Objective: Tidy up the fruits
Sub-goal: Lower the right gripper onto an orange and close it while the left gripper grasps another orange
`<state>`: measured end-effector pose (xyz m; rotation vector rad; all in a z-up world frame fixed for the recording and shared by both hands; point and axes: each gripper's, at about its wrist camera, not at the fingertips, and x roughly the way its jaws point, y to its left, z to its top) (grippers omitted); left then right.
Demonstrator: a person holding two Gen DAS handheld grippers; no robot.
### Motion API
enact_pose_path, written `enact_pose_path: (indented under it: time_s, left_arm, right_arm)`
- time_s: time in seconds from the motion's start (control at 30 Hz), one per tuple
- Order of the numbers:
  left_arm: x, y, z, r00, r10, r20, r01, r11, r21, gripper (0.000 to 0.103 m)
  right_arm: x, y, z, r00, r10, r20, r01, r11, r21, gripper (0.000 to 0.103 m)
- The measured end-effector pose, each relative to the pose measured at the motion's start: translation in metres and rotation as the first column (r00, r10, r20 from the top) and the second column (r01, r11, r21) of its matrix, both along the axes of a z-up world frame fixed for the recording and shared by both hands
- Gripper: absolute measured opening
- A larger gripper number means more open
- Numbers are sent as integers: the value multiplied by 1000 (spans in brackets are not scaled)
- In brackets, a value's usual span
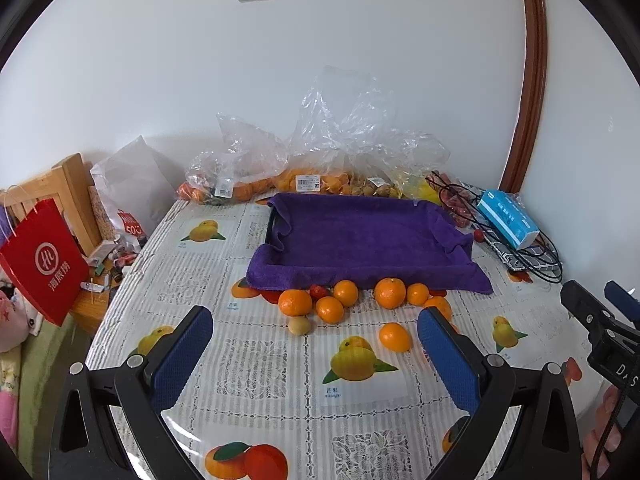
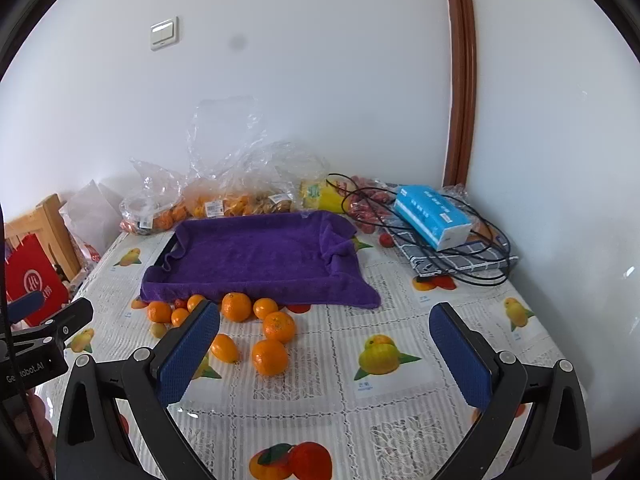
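The oranges [image 1: 335,302] lay loose in a cluster on the desk [image 1: 256,364], right against the front edge of the purple-towel-lined tray [image 1: 360,236], with one small red fruit [image 1: 317,291] among them and a pale yellowish fruit [image 1: 299,325] just in front. The tray held nothing yet, so the sorting seemed barely begun. Both grippers hovered above the near part of the desk, empty: the left gripper [image 1: 316,330] had its blue fingers [image 1: 188,344] spread wide, and the right gripper [image 2: 325,326] was likewise spread. The nearest orange [image 2: 270,357] stood apart from the rest and looked the easiest first pick. A good grasp would probably straddle its widest part, closing gently so the round fruit would not roll toward its neighbours, then lift clear over the towel's raised front fold.
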<state>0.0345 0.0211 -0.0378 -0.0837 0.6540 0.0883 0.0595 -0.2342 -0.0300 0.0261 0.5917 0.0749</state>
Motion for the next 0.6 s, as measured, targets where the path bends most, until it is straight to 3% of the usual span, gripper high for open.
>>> enact_pose_path:
  time_s: [0.13,0.33,0.47,0.6]
  left_arm:
    - [13,12,-15,999,-16,-33,13,997,-82,103]
    - [37,26,-46,991,5,-132,-16,997,-82,103]
    - [47,38,-65,986,25,-164,-42,994,-100,102]
    - [56,44,-79,980,51,-193,-63,996,-58,102]
  right_arm:
    - [14,-1,-15,999,-4,-35,5,1000,25,103]
    - [38,6,-52,990,51,-130,-44,997,61,100]
    - [53,19,-82,977,84,-196,-76,996,47,80]
    - [65,28,-104,959,133,-251,-111,989,99,63]
